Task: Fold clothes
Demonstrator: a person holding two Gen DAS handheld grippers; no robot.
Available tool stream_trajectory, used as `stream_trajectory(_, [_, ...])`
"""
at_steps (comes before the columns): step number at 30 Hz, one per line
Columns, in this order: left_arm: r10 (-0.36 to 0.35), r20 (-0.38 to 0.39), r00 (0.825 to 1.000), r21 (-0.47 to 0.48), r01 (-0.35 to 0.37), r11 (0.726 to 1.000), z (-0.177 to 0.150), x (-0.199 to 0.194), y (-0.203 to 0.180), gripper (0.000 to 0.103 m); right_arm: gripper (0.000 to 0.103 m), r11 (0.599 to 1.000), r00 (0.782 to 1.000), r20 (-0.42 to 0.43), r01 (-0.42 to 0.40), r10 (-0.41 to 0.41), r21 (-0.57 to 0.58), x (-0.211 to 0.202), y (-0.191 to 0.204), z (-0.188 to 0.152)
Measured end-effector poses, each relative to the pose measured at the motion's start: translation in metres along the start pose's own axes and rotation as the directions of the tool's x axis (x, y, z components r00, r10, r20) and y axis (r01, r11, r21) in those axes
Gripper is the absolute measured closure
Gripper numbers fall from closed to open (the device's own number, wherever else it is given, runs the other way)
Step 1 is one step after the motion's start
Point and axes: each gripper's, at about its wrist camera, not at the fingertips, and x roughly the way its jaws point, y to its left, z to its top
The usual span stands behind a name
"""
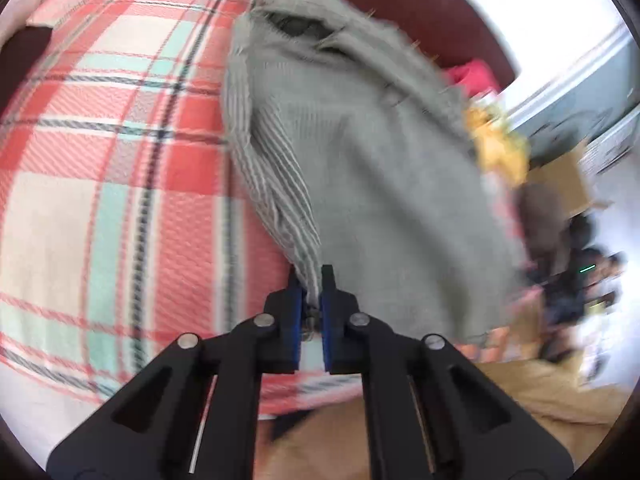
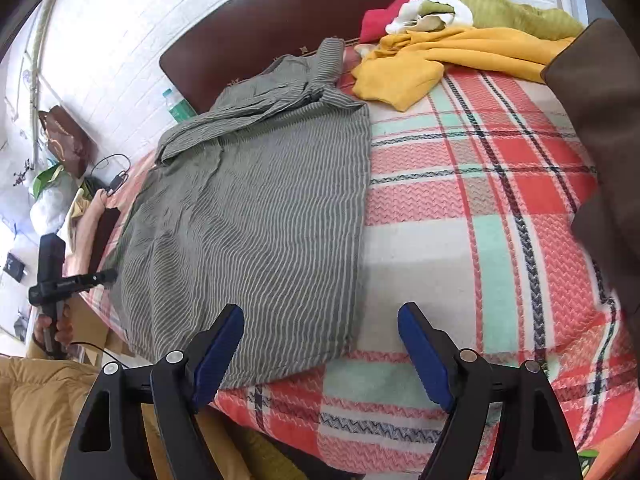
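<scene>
A grey striped shirt (image 2: pixel 256 216) lies spread on the plaid bed cover (image 2: pixel 460 208), its collar end towards the headboard. In the left wrist view the same shirt (image 1: pixel 360 168) rises as a lifted fold. My left gripper (image 1: pixel 311 280) is shut on the shirt's striped edge at its near corner. My right gripper (image 2: pixel 320 316) is open and empty, above the shirt's near right corner at the bed's front edge. The left gripper also shows in the right wrist view (image 2: pixel 60 280) at the shirt's left side.
A pile of yellow (image 2: pixel 440 56), green and red clothes (image 2: pixel 384 12) lies at the far right by the dark headboard (image 2: pixel 280 12). A brown garment (image 2: pixel 604 128) hangs at the right edge. Bags and clutter (image 2: pixel 64 140) stand left of the bed. A cardboard box (image 1: pixel 560 184) sits on the floor.
</scene>
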Motion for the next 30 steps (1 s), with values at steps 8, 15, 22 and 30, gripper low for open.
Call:
stream_trajectory(8, [-0.098,0.136,0.986,-0.093,0.111,0.989,0.015,-0.073,0.008,0.095,0.09,0.979,0.981,-0.039,-0.191,0.189,-0.066,0.011,0.027,0.004])
stream_trajectory(15, [0.267,-0.001,0.964,-0.001,-0.267,0.964,-0.001,-0.038,0.018,0.092,0.09,0.972,0.976,-0.027,-0.216,0.215,-0.095,-0.009,0.026,0.012])
stream_trajectory(22, [-0.028,0.174,0.984,0.237,-0.014,0.971,-0.014,-0.069,-0.051,0.047,0.052,0.975,0.975,0.04,-0.22,0.22,-0.011,-0.018,0.004,0.033])
stream_trajectory(30, [-0.14,0.108,0.984,0.454,0.077,0.888,0.01,-0.033,-0.157,0.022,0.04,0.972,0.967,0.129,-0.228,0.22,0.049,-0.016,-0.022,0.087])
